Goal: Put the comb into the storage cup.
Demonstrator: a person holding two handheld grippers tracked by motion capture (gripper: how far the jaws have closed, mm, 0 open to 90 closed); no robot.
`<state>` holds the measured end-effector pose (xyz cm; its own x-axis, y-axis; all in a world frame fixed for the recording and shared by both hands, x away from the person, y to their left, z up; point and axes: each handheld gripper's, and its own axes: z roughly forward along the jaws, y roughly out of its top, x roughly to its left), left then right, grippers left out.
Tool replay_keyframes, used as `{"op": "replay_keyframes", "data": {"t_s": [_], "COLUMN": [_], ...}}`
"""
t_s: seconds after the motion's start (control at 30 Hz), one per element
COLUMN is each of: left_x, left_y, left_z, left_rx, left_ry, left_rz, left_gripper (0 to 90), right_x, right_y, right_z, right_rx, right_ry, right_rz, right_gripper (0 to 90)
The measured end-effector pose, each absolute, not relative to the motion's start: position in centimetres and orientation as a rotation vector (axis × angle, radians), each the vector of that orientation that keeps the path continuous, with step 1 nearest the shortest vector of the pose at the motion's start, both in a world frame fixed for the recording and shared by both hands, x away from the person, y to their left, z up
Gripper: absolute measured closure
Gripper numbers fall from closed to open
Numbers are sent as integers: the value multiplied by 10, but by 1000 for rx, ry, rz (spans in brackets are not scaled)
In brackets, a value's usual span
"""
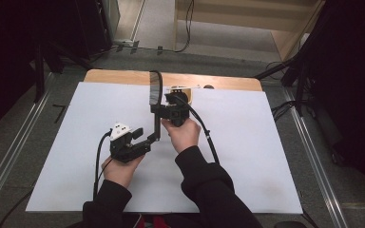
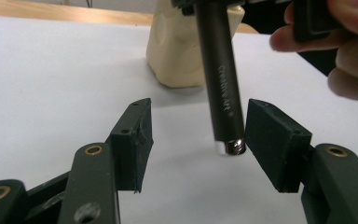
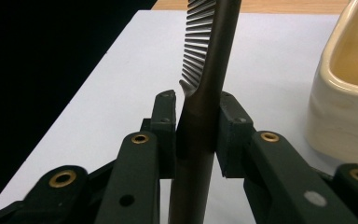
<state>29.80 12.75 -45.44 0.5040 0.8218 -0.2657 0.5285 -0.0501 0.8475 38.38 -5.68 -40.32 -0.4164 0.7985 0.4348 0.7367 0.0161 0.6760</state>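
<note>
Between right gripper (image 3: 196,135) jaws, dark toothed comb (image 3: 204,70) upright

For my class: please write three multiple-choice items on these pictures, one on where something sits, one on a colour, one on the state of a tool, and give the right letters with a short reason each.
1. Where does the cream container stand?
A. on the white sheet, toward the table's far edge
B. on the floor
C. between the left tool's jaws

2. What colour is the handle of the comb?
A. bright red
B. dark, near black
C. yellow

3. How does the left tool stand?
A. shut on the comb
B. shut on the container
C. open, the comb's handle end between its jaws

Answers:
1 A: the right gripper view shows the container resting on the white sheet near the wooden edge.
2 B: the handle looks dark in both gripper views.
3 C: a gap shows on each side of the handle end, while the right tool clamps the handle higher up.
</note>
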Motion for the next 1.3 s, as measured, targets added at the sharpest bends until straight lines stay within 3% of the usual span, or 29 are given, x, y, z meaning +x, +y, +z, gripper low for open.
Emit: {"op": "replay_keyframes", "data": {"t_s": [0.57,1.3], "left_x": [308,314], "left_y": [135,159], "left_z": [-455,-449], "left_rx": [1867,1952], "left_ry": [1133,1101], "left_rz": [191,121], "left_gripper": [349,324], "right_x": [380,380], "right_y": [-60,-68], "right_z": [-400,-396], "right_rx": [1586,1521], "right_ry": [2159,2123], "right_rz": [1389,1509], "right_gripper": [704,703]}}
